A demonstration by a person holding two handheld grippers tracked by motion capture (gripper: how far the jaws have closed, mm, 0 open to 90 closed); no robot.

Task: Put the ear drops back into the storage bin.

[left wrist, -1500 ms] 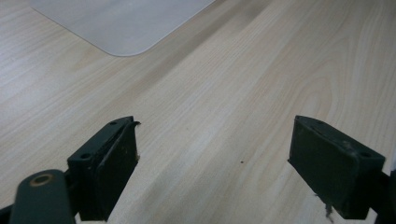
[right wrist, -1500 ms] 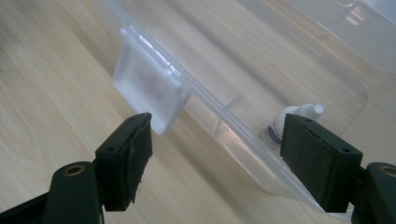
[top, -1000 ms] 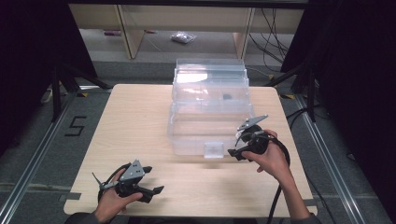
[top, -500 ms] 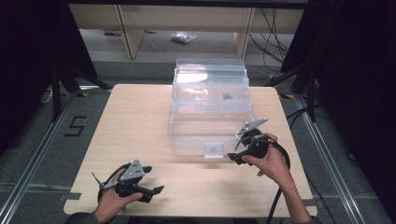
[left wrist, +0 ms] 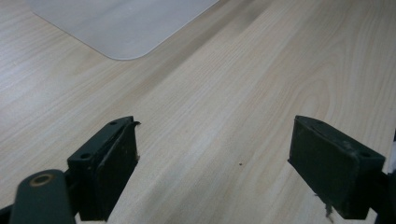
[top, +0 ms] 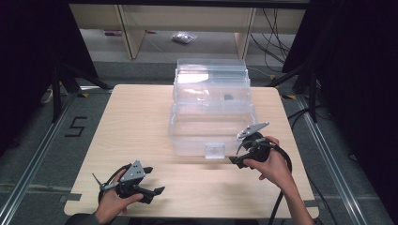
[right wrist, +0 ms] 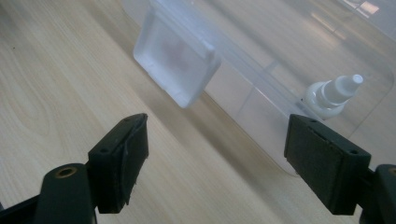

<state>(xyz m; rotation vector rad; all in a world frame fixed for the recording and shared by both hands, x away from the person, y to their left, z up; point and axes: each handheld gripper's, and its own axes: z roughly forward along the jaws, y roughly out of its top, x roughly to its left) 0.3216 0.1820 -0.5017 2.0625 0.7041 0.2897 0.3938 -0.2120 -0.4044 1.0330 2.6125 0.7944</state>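
A clear plastic box stands mid-table with its lid tipped back. Its front latch hangs down, seen close as a frosted flap. Through the wall, a small white dropper bottle lies inside. My right gripper hovers just right of the latch, at the box's front right corner. Its jaws have just been opening further and are open, with nothing between them. My left gripper rests near the table's front left, open over bare wood.
The wooden table has free room left of the box and along the front edge. A small dark item sits in the box's upper tray. A pale translucent shape with a rounded corner lies ahead of the left gripper. Shelving stands beyond the table.
The right gripper has slipped slightly toward the near edge, away from the box front. The left gripper has stayed where it was.
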